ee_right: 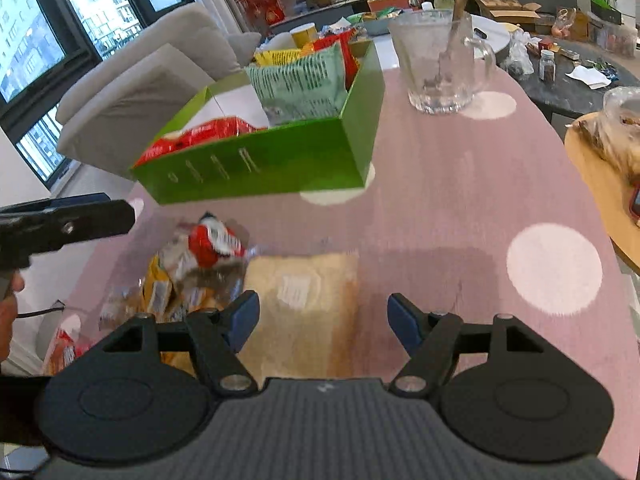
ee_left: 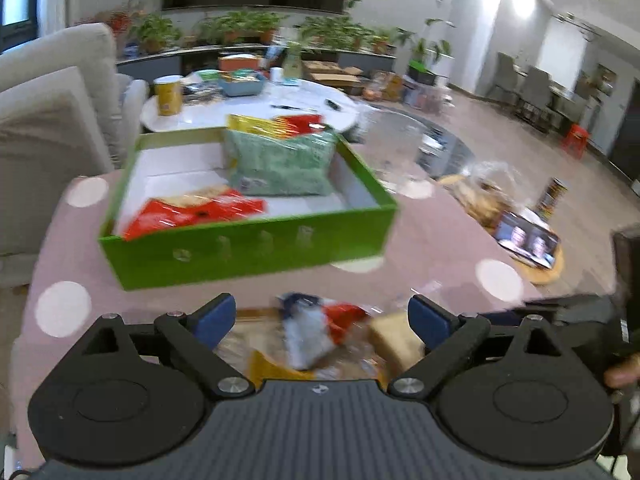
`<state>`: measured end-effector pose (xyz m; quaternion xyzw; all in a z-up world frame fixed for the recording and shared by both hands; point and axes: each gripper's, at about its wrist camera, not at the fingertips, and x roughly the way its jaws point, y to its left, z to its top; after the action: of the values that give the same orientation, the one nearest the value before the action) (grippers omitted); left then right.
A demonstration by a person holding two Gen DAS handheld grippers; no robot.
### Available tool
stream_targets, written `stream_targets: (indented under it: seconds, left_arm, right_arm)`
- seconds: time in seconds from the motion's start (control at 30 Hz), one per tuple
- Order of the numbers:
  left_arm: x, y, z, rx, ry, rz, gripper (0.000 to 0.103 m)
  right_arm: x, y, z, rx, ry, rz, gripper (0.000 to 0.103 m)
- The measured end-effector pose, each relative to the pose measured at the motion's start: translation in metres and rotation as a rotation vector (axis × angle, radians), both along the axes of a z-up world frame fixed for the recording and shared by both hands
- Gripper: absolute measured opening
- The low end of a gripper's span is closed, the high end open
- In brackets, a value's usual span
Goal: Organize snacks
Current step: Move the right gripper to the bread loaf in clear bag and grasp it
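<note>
A green box [ee_left: 248,248] stands on the pink dotted tablecloth [ee_left: 440,236] and holds a pale green packet [ee_left: 280,164], a red packet [ee_left: 188,214] and a yellow-red packet [ee_left: 276,124]. My left gripper [ee_left: 323,318] is open wide above a loose pile with a red-white packet [ee_left: 316,328] and a tan packet [ee_left: 394,338]; nothing is between its pads. In the right wrist view the green box [ee_right: 280,160] lies ahead. My right gripper [ee_right: 324,318] is open over the tan packet [ee_right: 308,292], beside the loose pile [ee_right: 200,256]. The left gripper's arm [ee_right: 60,220] shows at the left edge.
A glass mug [ee_right: 440,64] with a spoon stands right of the box. A wooden tray [ee_right: 592,184] with bagged bread sits off the table's right side, with a phone [ee_left: 528,240] and a can [ee_left: 552,198]. A beige sofa [ee_left: 48,120] is to the left.
</note>
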<state>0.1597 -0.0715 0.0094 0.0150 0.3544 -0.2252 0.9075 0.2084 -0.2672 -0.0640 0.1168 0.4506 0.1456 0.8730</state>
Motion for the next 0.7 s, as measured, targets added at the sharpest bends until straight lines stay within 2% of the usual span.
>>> stream_targets:
  seconds: [0.2,0.3,0.47,0.57,0.7]
  left_arm:
    - [-0.02,-0.022,-0.01,0.004,0.02,-0.078,0.093]
    - [-0.028,-0.031,-0.011,0.004,0.032,-0.116,0.092]
    - [-0.038,-0.049,-0.011,-0.025,0.048,-0.237,0.091]
    - [-0.037,-0.061,-0.018,-0.014,0.086,-0.276,0.084]
    - [-0.028,-0.066,-0.035,0.015,0.178,-0.25,0.079]
  right_arm:
    - [-0.006,-0.005,-0.004,-0.017,0.0,0.004,0.066]
    - [-0.006,-0.013,-0.003,-0.061,-0.019,-0.037,0.067]
    - [-0.003,-0.027,-0.003,-0.088,-0.016,-0.1,0.067]
    - [-0.003,-0.029,-0.003,-0.076,-0.006,-0.106,0.067]
    - [-0.002,-0.03,0.001,-0.031,0.001,-0.111,0.067]
